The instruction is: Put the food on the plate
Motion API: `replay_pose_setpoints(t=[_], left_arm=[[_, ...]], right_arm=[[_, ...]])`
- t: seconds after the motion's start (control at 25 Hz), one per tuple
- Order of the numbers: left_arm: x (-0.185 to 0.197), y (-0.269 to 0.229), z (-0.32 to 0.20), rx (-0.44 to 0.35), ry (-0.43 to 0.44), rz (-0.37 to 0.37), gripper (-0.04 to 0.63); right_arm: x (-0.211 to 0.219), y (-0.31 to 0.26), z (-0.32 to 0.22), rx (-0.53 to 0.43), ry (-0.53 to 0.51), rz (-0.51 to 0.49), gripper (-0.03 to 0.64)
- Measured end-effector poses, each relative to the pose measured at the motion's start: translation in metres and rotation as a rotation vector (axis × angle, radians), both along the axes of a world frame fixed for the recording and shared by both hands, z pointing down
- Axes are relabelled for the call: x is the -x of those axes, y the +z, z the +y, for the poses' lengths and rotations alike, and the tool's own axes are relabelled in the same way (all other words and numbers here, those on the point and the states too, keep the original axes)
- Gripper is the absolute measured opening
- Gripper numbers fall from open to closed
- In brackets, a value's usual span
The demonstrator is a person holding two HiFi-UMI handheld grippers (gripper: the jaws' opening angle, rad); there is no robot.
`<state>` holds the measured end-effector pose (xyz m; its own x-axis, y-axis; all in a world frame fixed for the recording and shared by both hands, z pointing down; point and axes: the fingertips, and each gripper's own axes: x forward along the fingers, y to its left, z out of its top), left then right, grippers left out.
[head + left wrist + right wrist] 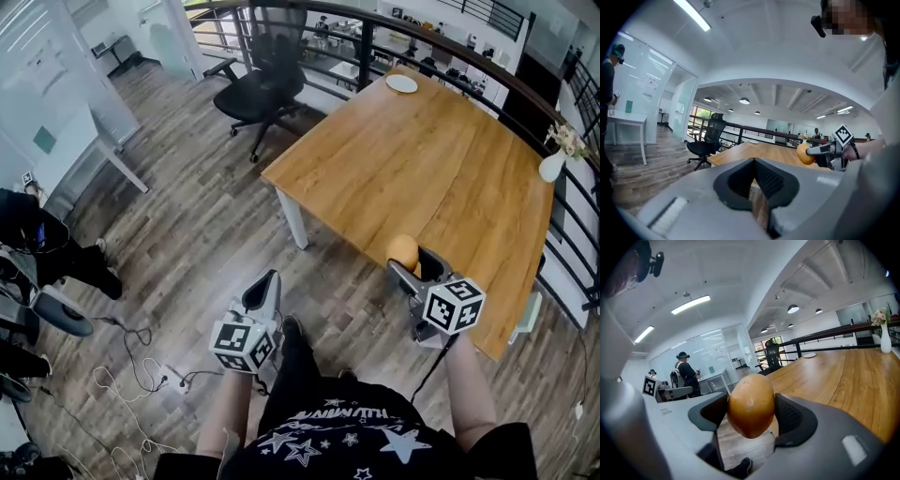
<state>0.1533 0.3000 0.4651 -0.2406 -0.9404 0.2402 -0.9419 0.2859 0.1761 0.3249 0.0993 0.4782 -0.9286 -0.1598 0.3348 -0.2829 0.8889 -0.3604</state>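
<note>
The right hand-held gripper (413, 262) is clamped on a smooth, orange-brown, egg-shaped piece of food (402, 250). Its two dark ribbed pads press on the food's left and right sides, and the food (751, 405) bulges out above and below them. In the head view this hand-held gripper hangs over the near edge of the long, light-brown wooden worktop (422, 155), with the food above the wood and clear of it.

The small, round white plate (401, 83) lies at the far end of the worktop, well apart from the food, and nothing is on it. In the right gripper view the plate (809, 355) shows as a thin pale disc far down the boards.

The left hand-held gripper (266, 282) is off the worktop's near-left corner, above the grey-brown plank floor (187, 234). Its jaws are closed tip to tip with nothing between them (753, 162).

A white vase of pale flowers (554, 163) stands at the worktop's right edge. A black wheeled office chair (258, 89) stands just off the worktop's far-left side.
</note>
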Motion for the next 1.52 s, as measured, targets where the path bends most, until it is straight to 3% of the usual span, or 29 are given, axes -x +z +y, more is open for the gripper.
replay_pose_setpoints(t=[0.36,0.56,0.76,1.2,1.52], left_arm=[[0.144,-0.008,-0.037,0.003,0.07,0.013,0.002],[0.202,-0.01,-0.039,0.002,0.109,0.027,0.002],[0.242,-0.017,-0.052,-0.004,0.148,0.016,0.002],[0.286,-0.024,-0.089,-0.005,0.196,0.023,0.002],[0.333,-0.032,-0.159,0.017,0.198,0.02,0.002]], right_arm=[[0.143,-0.008,-0.034,0.025,0.108,0.021,0.321],[0.199,-0.02,-0.039,0.002,0.145,0.025,0.321],[0.219,-0.04,-0.047,-0.033,0.185,0.031,0.319],[0.232,-0.047,-0.099,-0.036,0.29,0.05,0.319],[0.255,-0.06,-0.205,-0.011,0.412,0.003,0.319]])
